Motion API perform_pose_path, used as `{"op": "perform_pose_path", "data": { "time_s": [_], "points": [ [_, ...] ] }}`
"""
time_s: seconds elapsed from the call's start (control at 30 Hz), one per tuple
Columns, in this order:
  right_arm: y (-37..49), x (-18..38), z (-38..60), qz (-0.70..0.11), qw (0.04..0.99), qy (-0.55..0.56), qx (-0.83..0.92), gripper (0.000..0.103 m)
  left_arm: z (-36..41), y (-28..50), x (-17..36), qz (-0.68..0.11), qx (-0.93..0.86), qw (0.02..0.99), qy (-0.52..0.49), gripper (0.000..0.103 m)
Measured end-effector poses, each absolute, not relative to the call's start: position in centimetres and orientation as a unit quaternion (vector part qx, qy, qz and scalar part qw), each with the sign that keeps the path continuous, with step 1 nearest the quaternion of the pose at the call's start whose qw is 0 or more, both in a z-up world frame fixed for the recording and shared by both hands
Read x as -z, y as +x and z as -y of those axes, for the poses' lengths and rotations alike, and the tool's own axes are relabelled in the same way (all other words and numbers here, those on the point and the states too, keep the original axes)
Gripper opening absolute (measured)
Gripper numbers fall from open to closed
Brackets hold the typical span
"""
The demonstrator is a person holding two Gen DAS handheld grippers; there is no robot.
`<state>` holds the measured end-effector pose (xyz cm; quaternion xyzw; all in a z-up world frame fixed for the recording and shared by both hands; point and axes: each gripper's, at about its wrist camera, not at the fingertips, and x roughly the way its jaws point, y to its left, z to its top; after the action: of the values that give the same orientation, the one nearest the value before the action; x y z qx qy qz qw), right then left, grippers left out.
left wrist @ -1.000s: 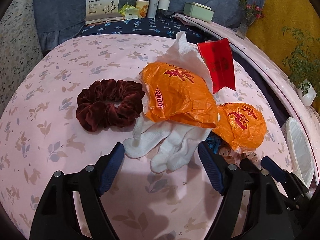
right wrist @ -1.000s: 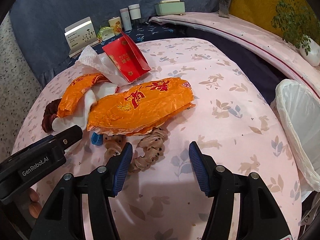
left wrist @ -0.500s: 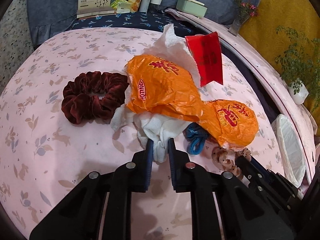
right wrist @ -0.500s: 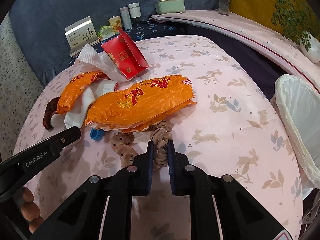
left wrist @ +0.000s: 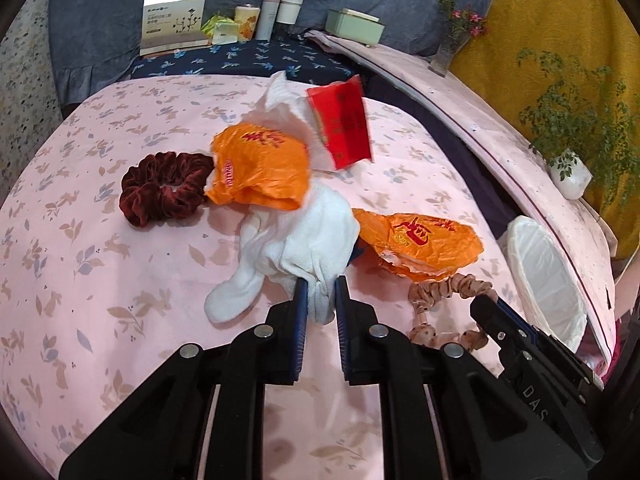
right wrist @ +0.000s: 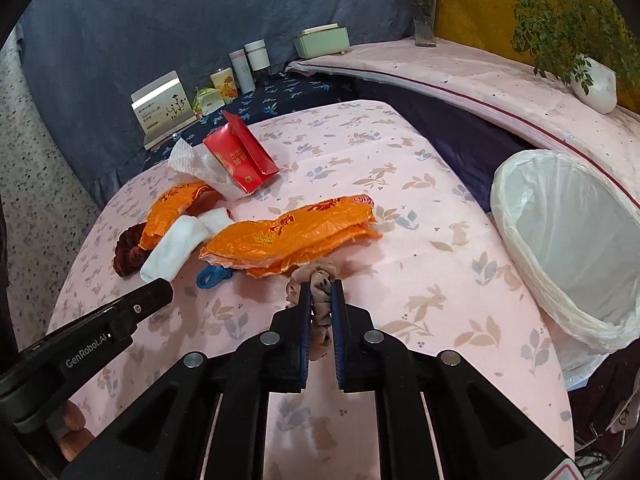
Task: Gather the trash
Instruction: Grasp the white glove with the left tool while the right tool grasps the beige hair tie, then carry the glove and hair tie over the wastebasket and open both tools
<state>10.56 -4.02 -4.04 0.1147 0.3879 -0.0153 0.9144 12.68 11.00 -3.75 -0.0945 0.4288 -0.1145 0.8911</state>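
Trash lies scattered over the pink rabbit-print counter (left wrist: 100, 288), and we have a piece of cloth in each hand. Our left gripper (left wrist: 321, 296) has its fingers nearly closed on the edge of a white sock (left wrist: 304, 248), which trails up toward the centre of the left wrist frame. Just above it an orange plastic bag (left wrist: 260, 168) rests partly on the sock, with a dark red velvet scrunchie (left wrist: 160, 188) touching its left side. Behind the bag a crumpled white tissue (left wrist: 280, 108) and a red envelope (left wrist: 340, 120) stand together in the upper middle.

Our right gripper (right wrist: 321, 300) has its fingers pinched narrow around a beige spotted scrunchie (right wrist: 318, 280), low in the centre of the right wrist frame. That scrunchie lies against the near edge of a second orange bag (right wrist: 288, 236), flat and long, which blocks our view of anything behind it. A blue hair tie (right wrist: 212, 276) pokes out from under the bag's left end. At the lower left of that frame our left gripper's black body crosses in front of the sock.

A trash bin with a white liner (right wrist: 568, 248) stands at the right edge of the counter, well apart from the pile. Along the back a white box (right wrist: 164, 110), small jars (right wrist: 248, 64) and a green case (right wrist: 320, 40) sit on a dark blue cloth.
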Motion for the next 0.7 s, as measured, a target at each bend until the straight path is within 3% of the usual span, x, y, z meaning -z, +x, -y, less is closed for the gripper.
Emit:
{"op": "perform_pose_path", "data": {
  "time_s": [0.7],
  "points": [
    [5.7, -1.6, 12.1, -0.312, 0.937, 0.149, 0.046, 0.009, -2.8, 9.2, -2.5, -0.378, 0.174, 0.908, -0.053, 0.013]
  ]
}}
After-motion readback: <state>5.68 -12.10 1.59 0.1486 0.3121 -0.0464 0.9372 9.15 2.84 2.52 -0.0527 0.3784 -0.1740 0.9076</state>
